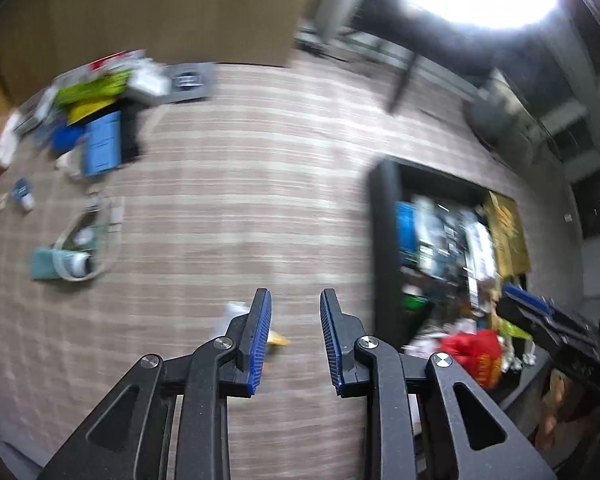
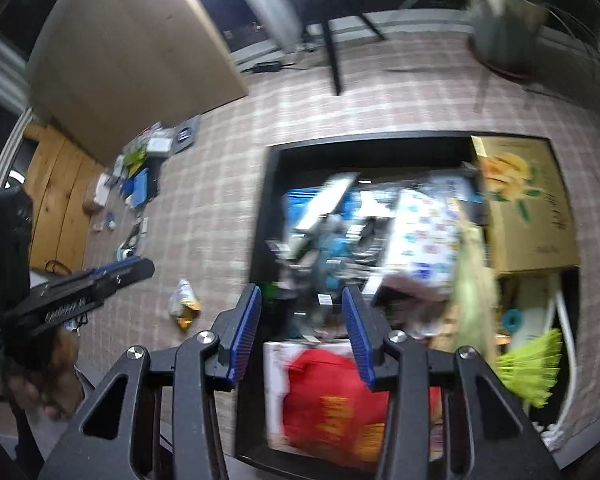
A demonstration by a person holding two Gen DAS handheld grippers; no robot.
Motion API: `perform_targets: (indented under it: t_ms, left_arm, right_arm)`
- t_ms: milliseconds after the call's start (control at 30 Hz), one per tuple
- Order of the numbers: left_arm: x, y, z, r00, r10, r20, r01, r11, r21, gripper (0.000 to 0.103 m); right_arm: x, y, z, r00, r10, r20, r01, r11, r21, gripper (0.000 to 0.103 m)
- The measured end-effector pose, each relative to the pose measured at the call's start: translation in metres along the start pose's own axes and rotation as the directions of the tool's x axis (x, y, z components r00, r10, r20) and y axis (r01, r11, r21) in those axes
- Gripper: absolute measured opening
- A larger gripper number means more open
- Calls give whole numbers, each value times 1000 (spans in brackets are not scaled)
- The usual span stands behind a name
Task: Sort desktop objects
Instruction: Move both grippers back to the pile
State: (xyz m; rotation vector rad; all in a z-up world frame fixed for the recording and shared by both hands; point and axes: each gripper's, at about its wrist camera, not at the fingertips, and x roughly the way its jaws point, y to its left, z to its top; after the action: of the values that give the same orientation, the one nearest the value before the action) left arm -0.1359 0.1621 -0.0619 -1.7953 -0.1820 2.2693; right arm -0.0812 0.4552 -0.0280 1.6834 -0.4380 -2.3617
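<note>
My left gripper [image 1: 296,300] hangs open over the checked cloth [image 1: 260,160] with nothing between its blue pads. A small crumpled snack packet [image 1: 236,314] lies just behind its left finger, also visible as the snack packet [image 2: 185,300] in the right wrist view. My right gripper [image 2: 300,294] is open above the black bin [image 2: 269,200], empty. Below it in the bin lies a red packet [image 2: 332,392] among several boxes and wrappers. A pile of loose objects [image 1: 96,120] sits far left on the cloth. Both views are blurred.
A yellow flowered box [image 2: 524,204] stands in the bin's right end, with a green brush-like thing [image 2: 534,368] near it. A coiled cable with a teal item [image 1: 72,256] lies left. A large cardboard sheet [image 1: 160,4], chair legs [image 2: 334,56] and a plant pot [image 2: 504,36] are beyond.
</note>
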Motion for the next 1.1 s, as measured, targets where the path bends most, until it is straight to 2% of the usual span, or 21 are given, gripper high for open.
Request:
perform_targets:
  t_ms: [300,467,633,867,1100]
  left_arm:
    - [-16,132,26,994,101,44,-92,983,-157,28]
    - [-17,205,42,991,127,43,-111,955,-275,29]
    - [-11,257,54,989,144,36,-122,927,-356,30]
    - [-13,338,60,984,177,38,-135,858,-496,35]
    - [-2,392,61,985,172,11,-130,781,-610,35]
  right_arm:
    - [35,93,13,999,31,-38,-35,994,-101,45]
    - [64,145,25,996,48,-78,-60,986,-153,47]
    - [97,200,41,989,80,-125,-104,974,-201,48]
    - [157,284,64,964,135,-229,-192,948,-254,48]
    - [213,365,78,951,118,-285,-223,901,-373,48]
